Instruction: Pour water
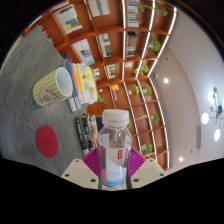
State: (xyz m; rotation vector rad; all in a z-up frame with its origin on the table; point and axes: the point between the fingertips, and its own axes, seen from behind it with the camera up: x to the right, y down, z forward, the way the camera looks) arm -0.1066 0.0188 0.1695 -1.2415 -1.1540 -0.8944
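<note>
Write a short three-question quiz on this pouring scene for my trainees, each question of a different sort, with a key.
1. True or false: the tongs are shut on the water bottle.
2. Multiple choice: what colour is the bottle's cap? A) red B) white C) black
3. Short answer: apart from the bottle, which container on the table could take the water, and does it lie beside the bottle or farther off, beyond the tongs?

Key
1. True: both pink pads press on the bottle's sides.
2. B
3. The pale patterned mug; it lies farther off, beyond the tongs, next to a stack of books, with a red coaster nearer.
</note>
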